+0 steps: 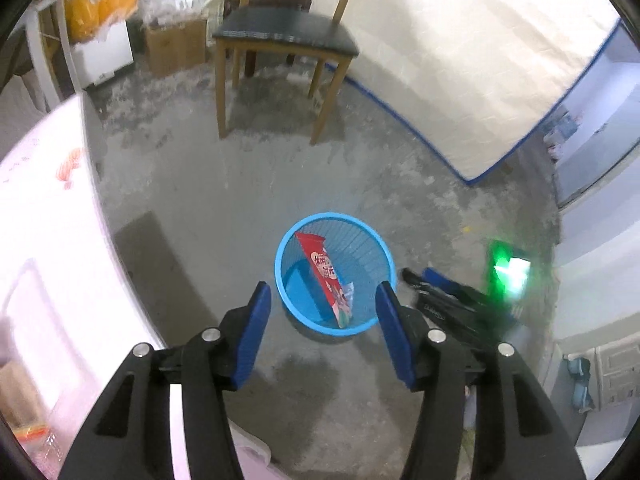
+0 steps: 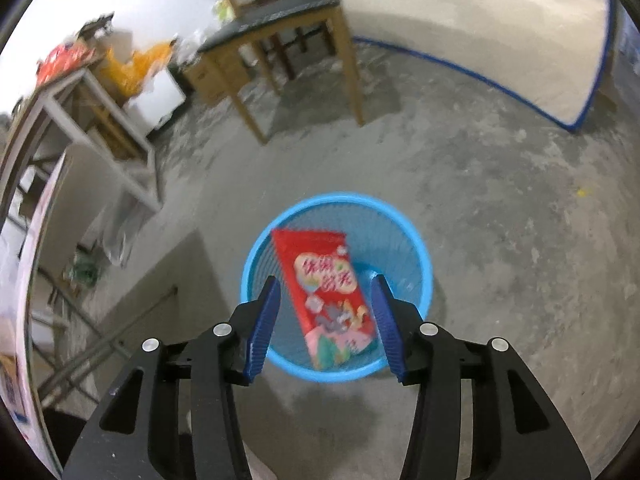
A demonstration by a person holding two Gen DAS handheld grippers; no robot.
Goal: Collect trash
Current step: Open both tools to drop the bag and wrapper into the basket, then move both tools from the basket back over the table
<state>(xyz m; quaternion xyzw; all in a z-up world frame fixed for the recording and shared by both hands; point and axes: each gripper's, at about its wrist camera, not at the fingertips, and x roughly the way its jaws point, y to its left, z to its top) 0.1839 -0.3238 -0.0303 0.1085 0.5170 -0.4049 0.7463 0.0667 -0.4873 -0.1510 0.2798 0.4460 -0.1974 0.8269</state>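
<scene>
1. Packet (image 2: pixel 329 294): flat red snack packet, printed front, leaning on edge inside the blue bin (image 2: pixel 425 264). The bin stands on the bare concrete floor (image 2: pixel 500 208). In the left wrist view the same packet (image 1: pixel 325 276) shows edge-on, top corner against the far-left wall of the bin (image 1: pixel 385 246), bottom end near the front wall.
2. Right gripper (image 2: pixel 325 322): fingers about half open, nothing between the pads. It hangs over the bin, pointing steeply down, with the packet framed in the gap but well below it.
3. Left gripper (image 1: pixel 325 322): also about half open and empty, aimed down at the bin from further off.
4. Handling, my read: thin foil or plastic film, very light, probably empty or near empty. It's floppy along its length and crumples under pinch. Glossy, so it's slippery on flat pads. Not fragile.
5. Where to grip if it needs moving: the top sealed edge, the stiffest part and the one nearest the rim. Pinch across the thickness, not across the width.
6. Bin: light mesh-wall plastic, likely to tip or slide if a finger hooks the rim.
7. Task state: this piece looks binned. The frames show no other loose trash on the floor near the bin. The clutter by the chair (image 1: pixel 280 36) is too blurred to call.
</scene>
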